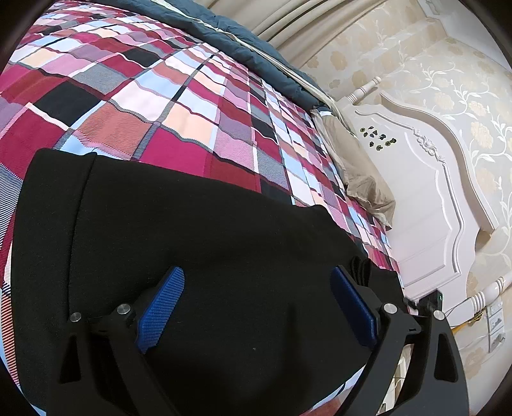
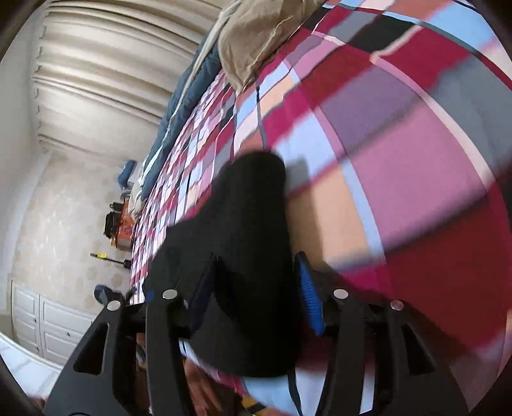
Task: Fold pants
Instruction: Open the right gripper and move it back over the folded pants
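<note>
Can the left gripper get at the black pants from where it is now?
Probably yes. The left gripper hangs right over the black pants on the plaid bedspread, jaws wide open, with only cloth between the blue pads and nothing in the way.

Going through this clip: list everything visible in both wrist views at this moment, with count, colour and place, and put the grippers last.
pants: one, black, spread on the bedspread near its edge.
bedspread: one, plaid in red, pink, light blue and black, covering the bed.
quilt: one, dark blue, bunched along the bed's far side.
pillow: one, beige, at the head of the bed.
headboard: one, white, carved, against floral wallpaper.
curtain: one, beige, pleated, beyond the bed.
cabinet: one, white, by the wall; small items near it are too small to name.
left gripper: black with blue pads, jaws wide above the pants.
right gripper: same build, jaws around a bunched fold of the pants.
</note>
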Motion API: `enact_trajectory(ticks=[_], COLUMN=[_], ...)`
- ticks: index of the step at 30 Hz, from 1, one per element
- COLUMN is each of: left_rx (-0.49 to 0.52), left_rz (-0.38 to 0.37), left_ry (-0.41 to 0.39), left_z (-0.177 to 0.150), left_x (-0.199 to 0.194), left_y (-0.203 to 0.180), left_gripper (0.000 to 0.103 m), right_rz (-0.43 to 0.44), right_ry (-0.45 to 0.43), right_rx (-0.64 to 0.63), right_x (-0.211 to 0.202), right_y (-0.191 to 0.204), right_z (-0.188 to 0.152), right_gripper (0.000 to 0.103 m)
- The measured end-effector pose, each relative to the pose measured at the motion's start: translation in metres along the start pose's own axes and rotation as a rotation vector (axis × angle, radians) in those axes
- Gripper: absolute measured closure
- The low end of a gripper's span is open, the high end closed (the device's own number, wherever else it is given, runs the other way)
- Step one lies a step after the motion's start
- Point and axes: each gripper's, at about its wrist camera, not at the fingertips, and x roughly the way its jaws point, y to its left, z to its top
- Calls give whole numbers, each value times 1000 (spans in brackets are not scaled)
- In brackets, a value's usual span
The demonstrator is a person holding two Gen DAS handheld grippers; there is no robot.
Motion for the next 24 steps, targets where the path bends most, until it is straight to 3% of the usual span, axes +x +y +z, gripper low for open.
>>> enact_trajectory(ticks=[1, 2, 4, 7, 10, 11, 13, 15, 17, 20, 24], left_rx=[1, 2, 6, 4, 1, 4, 18, 34, 50, 46, 32], left_rz=[-1, -1, 0, -1, -5, -3, 2, 6, 12, 21, 72], left_ry=[0, 0, 0, 0, -2, -2, -3, -4, -8, -29, -77], left_z=[0, 0, 0, 1, 1, 1, 1, 0, -1, -1, -2], left_x=[0, -1, 0, 0, 0, 0, 1, 0, 0, -3, -28], left_y=[0, 1, 0, 1, 3, 3, 2, 1, 0, -2, -11], left_gripper=[11, 11, 11, 11, 11, 11, 11, 11, 11, 11, 11], right_rz=[-29, -75, -53, -85, -215, -220, -150, -87, -86, -149, -241], right_ry=[3, 7, -23, -50, -209, -269, -306, -258, -161, -37, 82], right_rx=[-16, -29, -4, 13, -40, -56, -100, -155, -222, -337, -304], right_x=[-2, -1, -1, -6, -30, -37, -38, -15, 21, 89, 153], right_y=[-1, -3, -7, 1, 40, 58, 89, 127, 157, 195, 198], right_z=[-6, -14, -17, -13, -15, -19, -27, -35, -41, -53, -65], right_gripper=[78, 78, 78, 63, 51, 46, 40, 35, 32, 31, 23])
